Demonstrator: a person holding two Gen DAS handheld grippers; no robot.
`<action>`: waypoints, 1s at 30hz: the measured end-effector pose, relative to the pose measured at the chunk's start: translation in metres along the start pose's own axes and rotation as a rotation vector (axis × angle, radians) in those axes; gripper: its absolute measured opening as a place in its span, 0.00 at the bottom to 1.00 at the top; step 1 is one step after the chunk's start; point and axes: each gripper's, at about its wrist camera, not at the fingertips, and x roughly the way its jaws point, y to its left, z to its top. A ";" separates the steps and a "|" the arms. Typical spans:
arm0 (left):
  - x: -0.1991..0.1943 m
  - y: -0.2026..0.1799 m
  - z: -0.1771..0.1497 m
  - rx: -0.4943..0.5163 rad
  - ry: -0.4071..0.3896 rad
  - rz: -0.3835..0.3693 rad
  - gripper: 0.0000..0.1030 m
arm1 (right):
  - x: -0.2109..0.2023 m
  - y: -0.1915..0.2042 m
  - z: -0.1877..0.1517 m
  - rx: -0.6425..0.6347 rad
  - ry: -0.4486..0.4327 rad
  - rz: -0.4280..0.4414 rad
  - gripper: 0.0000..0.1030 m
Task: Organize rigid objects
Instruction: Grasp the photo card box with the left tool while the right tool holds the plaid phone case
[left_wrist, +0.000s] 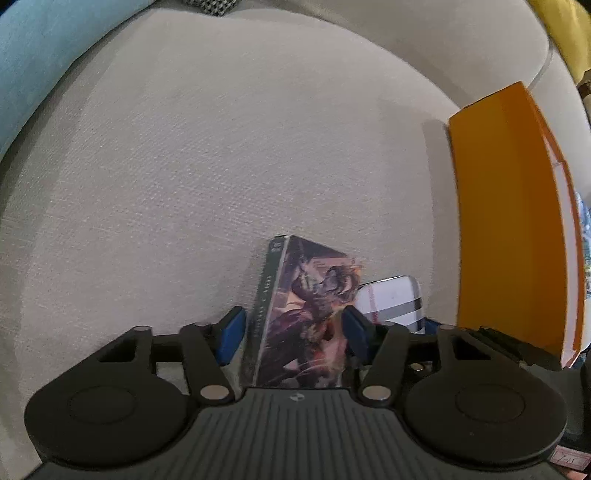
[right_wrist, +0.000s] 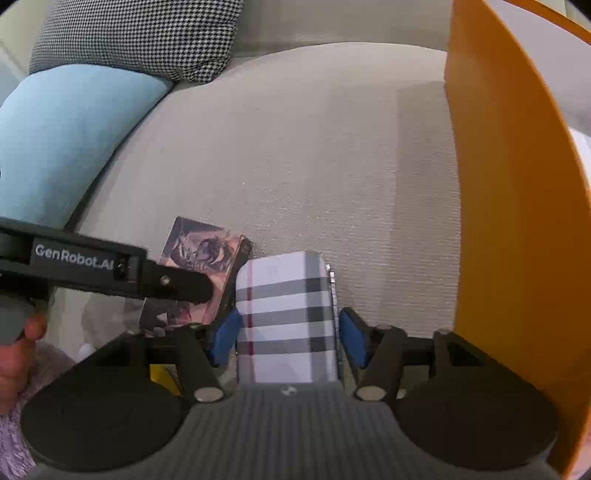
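A slim box with dark illustrated artwork (left_wrist: 306, 295) stands on edge on the beige sofa seat (left_wrist: 221, 166). My left gripper (left_wrist: 293, 332) is shut on it, a blue pad against each side. Just right of it lies a white case with grey and red plaid stripes (left_wrist: 391, 299). In the right wrist view that plaid case (right_wrist: 284, 295) sits between the pads of my right gripper (right_wrist: 290, 336), which is open, with a gap at the right pad. The illustrated box (right_wrist: 207, 251) is to its left, partly hidden by a left gripper finger (right_wrist: 166, 280).
A tall orange box wall (right_wrist: 509, 221) stands close on the right, and shows in the left wrist view as the orange box (left_wrist: 509, 221). A light blue cushion (right_wrist: 66, 140) and a houndstooth cushion (right_wrist: 136, 37) lie at the back left. A person's hand (right_wrist: 22, 343) is at the left edge.
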 end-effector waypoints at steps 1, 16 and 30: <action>-0.002 0.001 -0.006 0.007 -0.007 0.006 0.59 | -0.001 0.000 0.000 0.002 0.000 0.000 0.58; -0.051 -0.021 -0.047 0.078 -0.151 -0.006 0.24 | -0.046 0.005 0.001 0.031 -0.072 0.069 0.17; -0.031 -0.022 -0.038 0.046 -0.147 0.010 0.24 | -0.020 0.008 0.004 0.041 -0.044 0.063 0.21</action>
